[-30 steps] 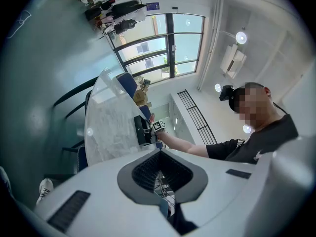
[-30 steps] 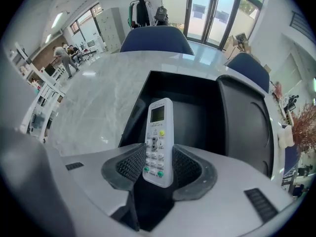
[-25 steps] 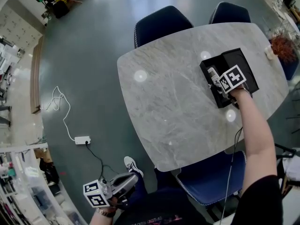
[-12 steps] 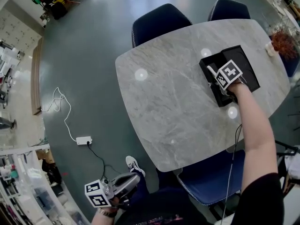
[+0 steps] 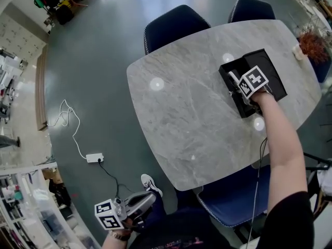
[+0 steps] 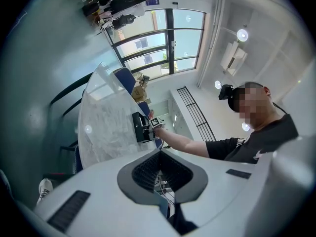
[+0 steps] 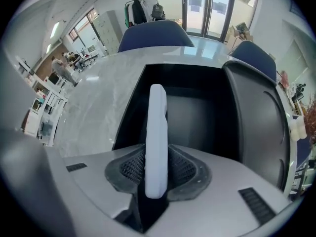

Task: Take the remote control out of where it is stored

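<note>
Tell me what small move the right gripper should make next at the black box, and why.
Probably lift straight up. The right gripper has just been closing its jaws, and its pads seem to press both sides of the slim white remote control between them, which is in the open black rectangular box.

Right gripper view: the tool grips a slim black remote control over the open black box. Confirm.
Not black: the slim remote control is white. The right gripper view shows the right tool, its jaws having just been closing, gripping it over the open black box.
</note>
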The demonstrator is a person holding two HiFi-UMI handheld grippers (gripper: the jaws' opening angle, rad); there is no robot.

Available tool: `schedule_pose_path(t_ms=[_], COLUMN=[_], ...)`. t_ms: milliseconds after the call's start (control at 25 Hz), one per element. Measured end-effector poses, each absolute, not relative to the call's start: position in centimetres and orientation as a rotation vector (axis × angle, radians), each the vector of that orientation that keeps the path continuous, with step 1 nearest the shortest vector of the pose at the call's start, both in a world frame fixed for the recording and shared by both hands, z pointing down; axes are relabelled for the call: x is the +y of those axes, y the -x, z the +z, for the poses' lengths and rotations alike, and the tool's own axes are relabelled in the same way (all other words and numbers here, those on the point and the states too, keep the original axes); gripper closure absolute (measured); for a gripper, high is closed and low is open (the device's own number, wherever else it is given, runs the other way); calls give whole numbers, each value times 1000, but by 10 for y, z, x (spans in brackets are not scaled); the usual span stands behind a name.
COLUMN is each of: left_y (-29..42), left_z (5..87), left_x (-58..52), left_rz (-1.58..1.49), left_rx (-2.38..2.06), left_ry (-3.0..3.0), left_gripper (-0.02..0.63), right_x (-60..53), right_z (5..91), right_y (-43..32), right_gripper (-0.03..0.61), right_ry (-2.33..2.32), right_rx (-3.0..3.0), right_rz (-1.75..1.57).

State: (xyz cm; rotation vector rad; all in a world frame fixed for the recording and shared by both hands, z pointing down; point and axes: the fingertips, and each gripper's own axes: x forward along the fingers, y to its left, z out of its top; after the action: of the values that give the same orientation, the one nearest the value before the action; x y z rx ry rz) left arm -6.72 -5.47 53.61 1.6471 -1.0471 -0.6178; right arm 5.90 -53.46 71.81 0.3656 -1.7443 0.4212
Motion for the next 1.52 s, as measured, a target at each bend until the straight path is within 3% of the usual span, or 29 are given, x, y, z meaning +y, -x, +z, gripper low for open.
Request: schedule_pose_path(t_ms=[360, 840, 1520], left_y=[64, 67, 114], left_z=[532, 523, 487], left_x=[-51, -40, 4], left_rz=[-598, -569, -540], left_rx=[-1028, -977, -788], left_ry=[-1674, -1741, -1933], left_gripper=[607, 607, 607], right_x=[-538, -521, -392], right_z=[692, 616, 505], right_y=[-68, -71, -99], right_gripper=[465, 465, 465], right_ry=[-466, -671, -915], right_rx=[-1862, -2238, -2484], right_rz=[515, 1012, 1234])
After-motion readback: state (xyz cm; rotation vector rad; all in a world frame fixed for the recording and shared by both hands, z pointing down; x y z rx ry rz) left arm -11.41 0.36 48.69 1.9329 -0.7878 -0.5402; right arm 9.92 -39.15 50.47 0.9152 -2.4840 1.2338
